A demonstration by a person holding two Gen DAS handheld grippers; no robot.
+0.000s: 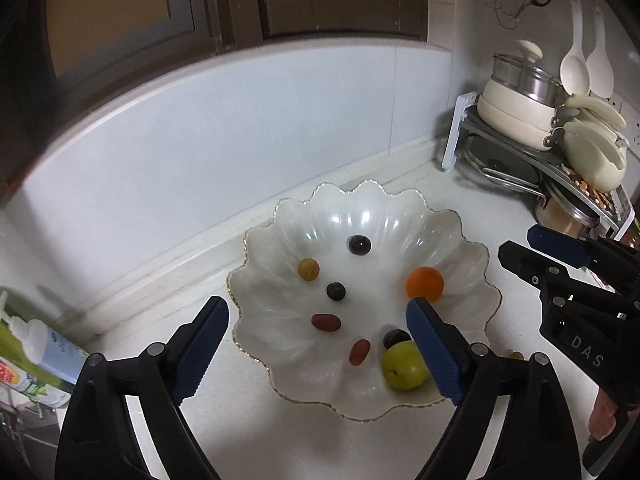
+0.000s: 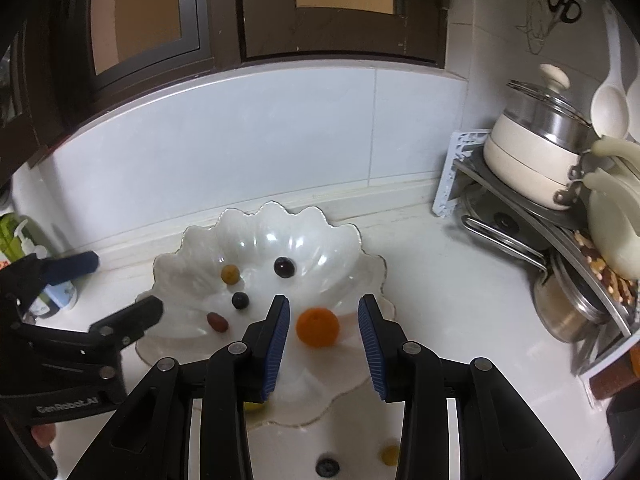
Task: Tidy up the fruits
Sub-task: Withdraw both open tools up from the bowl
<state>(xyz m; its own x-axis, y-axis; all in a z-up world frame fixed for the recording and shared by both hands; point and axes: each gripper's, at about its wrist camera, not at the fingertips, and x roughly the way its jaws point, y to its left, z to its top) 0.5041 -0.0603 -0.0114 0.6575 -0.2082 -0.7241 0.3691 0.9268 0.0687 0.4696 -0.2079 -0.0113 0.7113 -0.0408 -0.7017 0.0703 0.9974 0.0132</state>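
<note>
Fruit mostly in scalloped bowl (image 1: 472, 256); blueberry (image 2: 327, 467) and yellow berry (image 2: 389, 455) remain on counter (image 2: 460, 300). Left gripper (image 1: 316, 346) released, empty. Right gripper (image 2: 323, 350) parted, ungripping above orange (image 2: 317, 327); should lower squarely over strays.

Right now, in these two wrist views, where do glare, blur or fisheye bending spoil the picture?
Left wrist view: bright glare streaks on the scalloped white glass bowl; the dark wooden window frame bends strongly; the fruit stays sharp. Right wrist view: the same bowl glints; the small dark berry and small yellow fruit on the white counter are blurred at the bottom edge.
</note>
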